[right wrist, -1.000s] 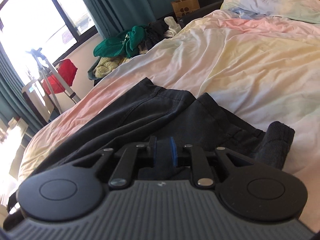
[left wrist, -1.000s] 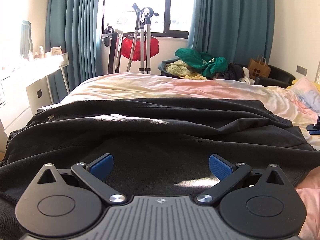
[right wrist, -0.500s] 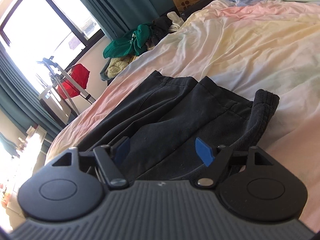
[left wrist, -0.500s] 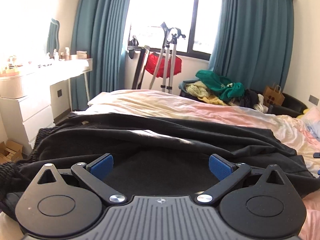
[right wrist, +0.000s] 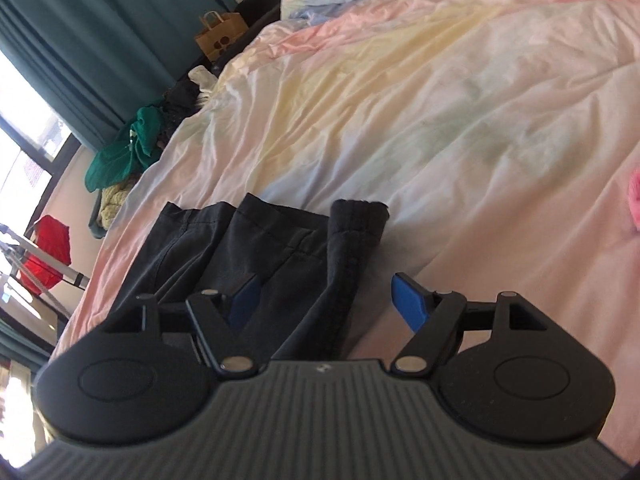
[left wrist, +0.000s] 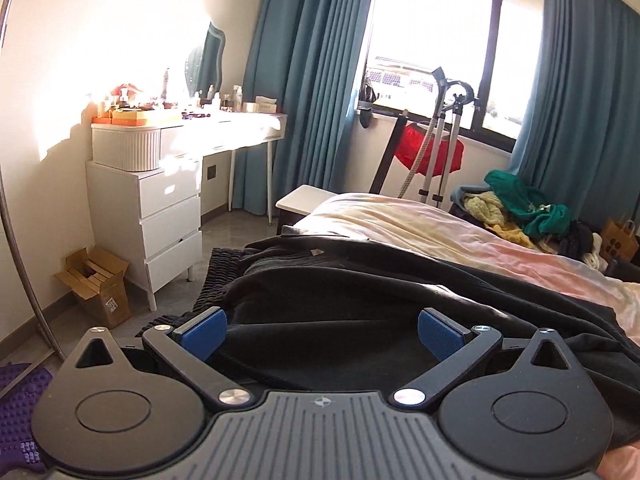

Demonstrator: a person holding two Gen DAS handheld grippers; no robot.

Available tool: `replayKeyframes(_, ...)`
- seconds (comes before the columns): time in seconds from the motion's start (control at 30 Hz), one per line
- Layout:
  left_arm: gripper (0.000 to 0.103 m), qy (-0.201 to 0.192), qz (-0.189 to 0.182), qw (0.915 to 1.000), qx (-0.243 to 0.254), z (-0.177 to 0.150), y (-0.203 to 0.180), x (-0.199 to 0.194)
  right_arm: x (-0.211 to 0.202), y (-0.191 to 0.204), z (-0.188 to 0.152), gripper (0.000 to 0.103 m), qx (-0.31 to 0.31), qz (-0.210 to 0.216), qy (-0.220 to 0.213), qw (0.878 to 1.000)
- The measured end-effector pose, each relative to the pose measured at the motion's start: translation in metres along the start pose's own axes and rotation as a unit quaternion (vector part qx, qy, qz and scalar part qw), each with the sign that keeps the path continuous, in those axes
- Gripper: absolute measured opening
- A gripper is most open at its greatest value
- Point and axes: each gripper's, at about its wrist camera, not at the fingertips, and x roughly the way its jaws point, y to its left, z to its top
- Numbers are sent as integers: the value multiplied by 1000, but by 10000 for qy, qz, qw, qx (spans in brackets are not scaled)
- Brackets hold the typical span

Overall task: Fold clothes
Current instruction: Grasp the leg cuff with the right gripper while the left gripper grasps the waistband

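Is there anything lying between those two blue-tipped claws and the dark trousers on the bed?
Nothing visible. The black trousers lie right in front of the open left gripper, and their leg end sits just ahead of the open right gripper. Only bare bedsheet surrounds them.

trousers (left wrist: 360, 300) on bed (left wrist: 400, 220) | drawers (left wrist: 160, 216) left of bed | clothes pile (left wrist: 516, 204) behind bed | box (left wrist: 96, 284) on floor beside drawers

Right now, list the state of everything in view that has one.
left tool: open, empty, over the trousers
right tool: open, empty
black trousers: lying on the bed, unheld
curtains: drawn apart
cardboard box: flaps open
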Motion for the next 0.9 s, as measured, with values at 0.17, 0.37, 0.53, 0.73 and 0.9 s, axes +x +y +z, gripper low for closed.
replayKeyframes(0.17,103,382,229,9967,-678,-14,31,13,27,-6,-8,74,383,513,638,9959)
replayKeyframes(0.37,103,578,312,9906,-1204,-15,52,12,34,17,-16,68,42,688,576,9960)
replayKeyframes(0.53,103,692,398,9862,-1449,-17,58,13,42,13,-15,37,126,515,611,9967)
replayKeyframes(0.73,103,753,379,9807,-1762,-18,65,13,37,9,-12,14,191,621,463,9968)
replayKeyframes(0.9,103,735,351,9774,-1949,-18,68,8,15,21,-5,8,-59,1029,-36,9947)
